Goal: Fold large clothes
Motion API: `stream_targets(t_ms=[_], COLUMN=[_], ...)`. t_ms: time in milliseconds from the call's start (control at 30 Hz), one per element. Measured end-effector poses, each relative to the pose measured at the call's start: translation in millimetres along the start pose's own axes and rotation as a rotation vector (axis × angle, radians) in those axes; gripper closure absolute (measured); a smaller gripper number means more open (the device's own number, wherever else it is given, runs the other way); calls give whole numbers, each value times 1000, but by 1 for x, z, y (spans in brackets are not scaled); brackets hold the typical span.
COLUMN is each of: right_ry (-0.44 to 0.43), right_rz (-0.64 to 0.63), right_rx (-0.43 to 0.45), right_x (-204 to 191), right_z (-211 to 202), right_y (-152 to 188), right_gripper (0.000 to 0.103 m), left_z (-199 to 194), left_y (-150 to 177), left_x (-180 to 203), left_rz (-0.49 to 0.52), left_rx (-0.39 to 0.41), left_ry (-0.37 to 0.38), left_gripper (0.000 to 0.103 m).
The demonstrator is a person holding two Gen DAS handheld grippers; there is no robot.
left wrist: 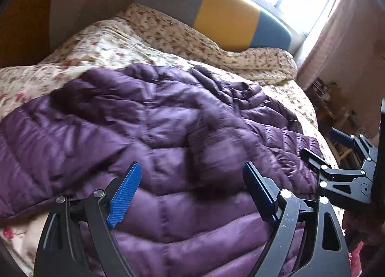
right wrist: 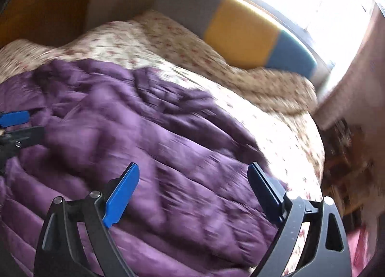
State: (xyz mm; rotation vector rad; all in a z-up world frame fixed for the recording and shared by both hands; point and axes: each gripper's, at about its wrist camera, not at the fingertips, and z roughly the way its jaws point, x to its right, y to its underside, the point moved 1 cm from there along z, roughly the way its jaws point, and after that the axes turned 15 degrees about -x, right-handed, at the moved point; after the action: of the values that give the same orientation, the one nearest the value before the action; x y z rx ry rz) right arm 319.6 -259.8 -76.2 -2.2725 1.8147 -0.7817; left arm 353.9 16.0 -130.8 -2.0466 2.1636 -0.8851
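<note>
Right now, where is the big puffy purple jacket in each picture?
Left wrist view: the quilted purple puffer jacket fills the middle and bottom, spread on the floral bedspread.
Right wrist view: the jacket fills the left and lower middle, blurred.
Shared landmark: the grey, yellow and blue padded headboard, upper middle in both.

Your purple down jacket [left wrist: 154,137] is quilted cloth with a slight sheen, puffy and creased between the stitched seams. Under it, the bed [left wrist: 101,43] wears a matt cotton-like floral cover, soft and rumpled toward the head edge. The headboard [left wrist: 226,24] looks like matt woven upholstery in grey, yellow and blue panels. On your left tool [left wrist: 192,190], the arms are matt black with bright metal pins, and the blue pads [left wrist: 125,195] carry a fine ribbed texture.
</note>
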Motion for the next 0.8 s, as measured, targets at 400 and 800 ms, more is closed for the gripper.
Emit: stream_targets(t_ms=[400,800], right_ry=[-68,-128], right_rz=[295,259], right_rx=[-115,-131], right_x=[82,25], right_z=[59,94], right_y=[22,10], right_gripper=[12,8], left_z=[46,13], left_y=[-23,5], left_x=[2,-20], left_rz=[-88,-88], left_rx=[-107,-50], left_ry=[64,1], left_gripper=[89,98])
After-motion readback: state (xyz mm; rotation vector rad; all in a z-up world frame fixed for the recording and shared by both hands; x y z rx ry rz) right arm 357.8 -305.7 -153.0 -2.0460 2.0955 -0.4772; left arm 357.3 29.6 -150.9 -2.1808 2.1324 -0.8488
